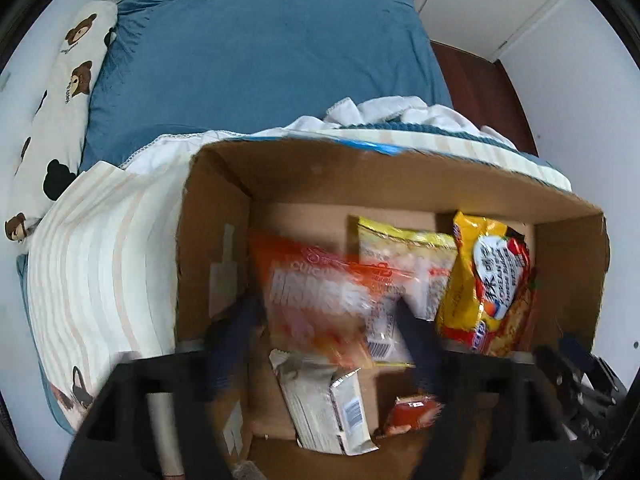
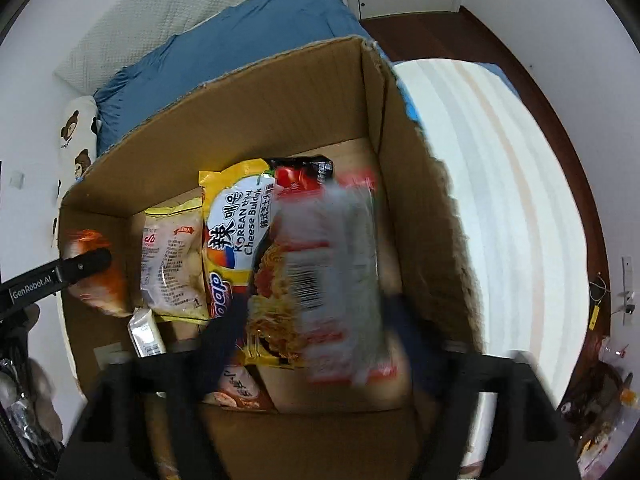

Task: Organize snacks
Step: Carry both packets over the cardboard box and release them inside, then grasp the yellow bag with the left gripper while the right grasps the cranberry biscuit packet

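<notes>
You had both grippers spread open over the cardboard box [image 1: 400, 172], the left gripper [image 1: 324, 332] letting go an orange packet [image 1: 316, 292] and the right gripper [image 2: 312, 336] a red-and-white packet [image 2: 340, 280], so next you needed to fetch more snacks from outside the box.

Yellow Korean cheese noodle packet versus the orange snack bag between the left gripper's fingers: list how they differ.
The yellow noodle packet looks sharp and rests against the right side of the cardboard box; the orange snack bag is motion-blurred, between the open left gripper fingers. The packet is yellow with black lettering; the bag is orange with white print. Both are sealed packs inside the box.
</notes>
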{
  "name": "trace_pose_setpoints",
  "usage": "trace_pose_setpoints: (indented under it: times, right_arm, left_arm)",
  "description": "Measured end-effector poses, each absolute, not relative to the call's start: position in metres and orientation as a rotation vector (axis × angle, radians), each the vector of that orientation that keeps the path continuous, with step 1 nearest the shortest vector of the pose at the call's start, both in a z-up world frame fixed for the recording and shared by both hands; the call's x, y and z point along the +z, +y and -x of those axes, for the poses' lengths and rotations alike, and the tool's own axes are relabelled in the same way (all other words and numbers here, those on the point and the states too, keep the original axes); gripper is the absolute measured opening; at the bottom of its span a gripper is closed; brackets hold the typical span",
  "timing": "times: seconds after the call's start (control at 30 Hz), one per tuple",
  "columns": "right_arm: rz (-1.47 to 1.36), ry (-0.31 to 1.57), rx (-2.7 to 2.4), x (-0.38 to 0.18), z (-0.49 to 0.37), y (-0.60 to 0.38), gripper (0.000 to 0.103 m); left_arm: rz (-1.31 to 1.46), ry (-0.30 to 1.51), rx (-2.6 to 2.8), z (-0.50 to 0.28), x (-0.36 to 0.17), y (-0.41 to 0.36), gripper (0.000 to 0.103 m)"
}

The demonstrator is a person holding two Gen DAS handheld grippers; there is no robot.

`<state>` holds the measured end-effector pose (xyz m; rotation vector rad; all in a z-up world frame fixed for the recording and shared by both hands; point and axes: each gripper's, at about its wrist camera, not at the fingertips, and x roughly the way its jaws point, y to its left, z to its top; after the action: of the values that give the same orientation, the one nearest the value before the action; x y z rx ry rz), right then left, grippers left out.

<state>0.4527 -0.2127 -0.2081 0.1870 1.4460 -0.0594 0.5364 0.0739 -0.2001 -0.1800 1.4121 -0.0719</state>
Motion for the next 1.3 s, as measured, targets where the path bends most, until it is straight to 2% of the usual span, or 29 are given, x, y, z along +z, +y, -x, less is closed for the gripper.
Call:
trace_pose_setpoints:
  times: [0.03,0.13,0.5,1.3]
  right_arm:
    - [-0.179,1.447,-0.059,-0.209,-0.453,-0.211,0.091]
    - [-0.168,1.454,-0.046,-0.211,-0.454,-0.207,0.095]
    - [-0.140,1.404,-0.011,-0.202,-0.437,-0.196,0.096]
    - [0.012,1.051,0.037,-0.106,-0.270,-0.177,0.096]
  left_arm:
    - [0.194,1.403,-0.080,-0.537,-0.199,0.075,0.099]
    - [0.214,1.387,-0.095,-0.535,-0.198,0.074,0.099]
    - [0.199,1.288,-0.124,-0.503,-0.180,0.063,0.099]
    - [0.090,0.905,-0.002,-0.299,-0.115,0.051,0.099]
